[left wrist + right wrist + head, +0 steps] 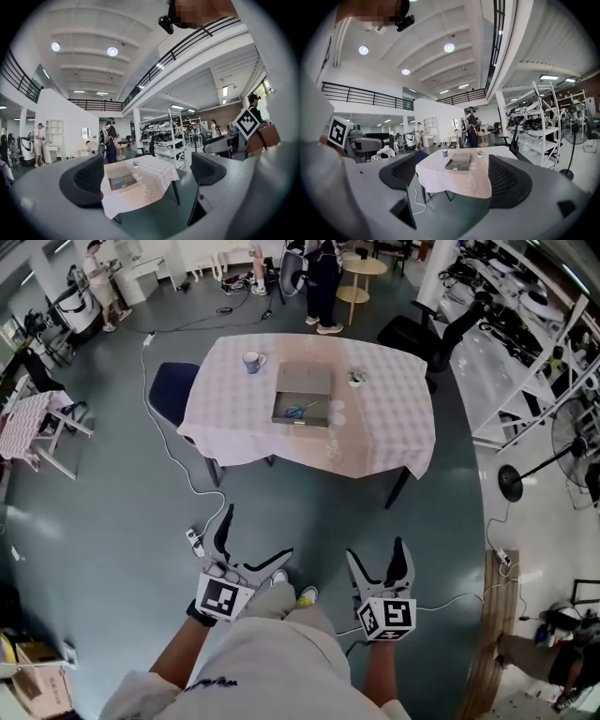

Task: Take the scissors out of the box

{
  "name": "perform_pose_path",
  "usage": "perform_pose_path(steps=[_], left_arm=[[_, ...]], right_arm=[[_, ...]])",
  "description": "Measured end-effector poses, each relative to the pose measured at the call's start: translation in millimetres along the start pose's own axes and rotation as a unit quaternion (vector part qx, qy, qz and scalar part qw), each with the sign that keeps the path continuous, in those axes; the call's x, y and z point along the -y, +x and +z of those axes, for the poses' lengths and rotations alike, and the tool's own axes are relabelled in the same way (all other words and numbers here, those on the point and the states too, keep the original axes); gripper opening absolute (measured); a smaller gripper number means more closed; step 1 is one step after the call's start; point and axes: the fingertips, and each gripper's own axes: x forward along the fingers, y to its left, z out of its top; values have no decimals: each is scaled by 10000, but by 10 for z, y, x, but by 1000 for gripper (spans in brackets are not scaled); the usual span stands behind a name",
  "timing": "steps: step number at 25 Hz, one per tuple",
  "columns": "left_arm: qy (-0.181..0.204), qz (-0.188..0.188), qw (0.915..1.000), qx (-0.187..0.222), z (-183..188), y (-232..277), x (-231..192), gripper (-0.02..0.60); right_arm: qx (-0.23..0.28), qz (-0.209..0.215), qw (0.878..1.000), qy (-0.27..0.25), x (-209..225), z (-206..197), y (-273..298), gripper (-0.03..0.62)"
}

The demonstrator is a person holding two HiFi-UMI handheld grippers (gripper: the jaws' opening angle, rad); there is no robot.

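Left gripper (pixel 258 532) and right gripper (pixel 375 549) spread, empty, well short of bench (pixel 234 399) at frame top; scissors (pixel 295 412) in box (pixel 305 381) look light, stiff, so pinch the handles.

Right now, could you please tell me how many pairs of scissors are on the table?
1: a blue-handled pair of scissors lies inside the flat grey open box on the pale checked tablecloth. The box's near wall might hide another.

- Glossy dark grey-green floor (pixel 94 502) throughout the open hall.
- Surface (pixel 394 427) under pale checked cloth; blue chair (pixel 169 390) beside.
- White shelving racks (pixel 525 362) at right.
- Round ceiling lights (pixel 449 47), railed mezzanine (pixel 197 58).
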Motion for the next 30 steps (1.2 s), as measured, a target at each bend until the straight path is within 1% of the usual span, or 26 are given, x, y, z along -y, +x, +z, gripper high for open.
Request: perform_pose_path(steps=[2,5,7,9,13,17,19,20,22,24,27,30], left_arm=[[-66,181,9997,-121,-94,-21,-106,578],[-174,379,9985,-354,-268,20,-286,577],[-181,453,9978,-453,-358,128,-396,575],[-207,469,9977,-442,-414,318,-529,572],[-347,364,9984,-255,-459,821,-807,569],[-337,195,9992,-75,-374,1382,-1136,566],[-464,113,9988,106,-352,1626,-1336,566],[-554,51,9984,130,-381,1722,-1425,566],[-634,-68,9980,46,-465,1892,-1593,566],[-606,-147,9981,13,-496,2051,-1774,566],[-660,-184,9976,-31,-618,2222,-2040,566],[-716,-308,9967,-214,-818,2334,-2196,558]], right_arm=[[-139,207,9997,-50,-53,-65,175,477],[-195,507,9981,-302,-170,-7,427,476],[-240,608,9969,-442,-178,26,590,476],[-288,627,9965,-474,-133,38,773,474],[-399,569,9962,-523,-31,90,1142,466],[-488,450,9960,-604,92,287,1620,457],[-500,391,9954,-712,118,425,1876,456],[-511,368,9953,-742,123,490,1988,454],[-559,307,9952,-740,146,601,2208,449],[-622,228,9950,-743,166,675,2440,446],[-732,209,9938,-816,130,696,2773,440],[-797,215,9931,-831,53,688,3042,437]])
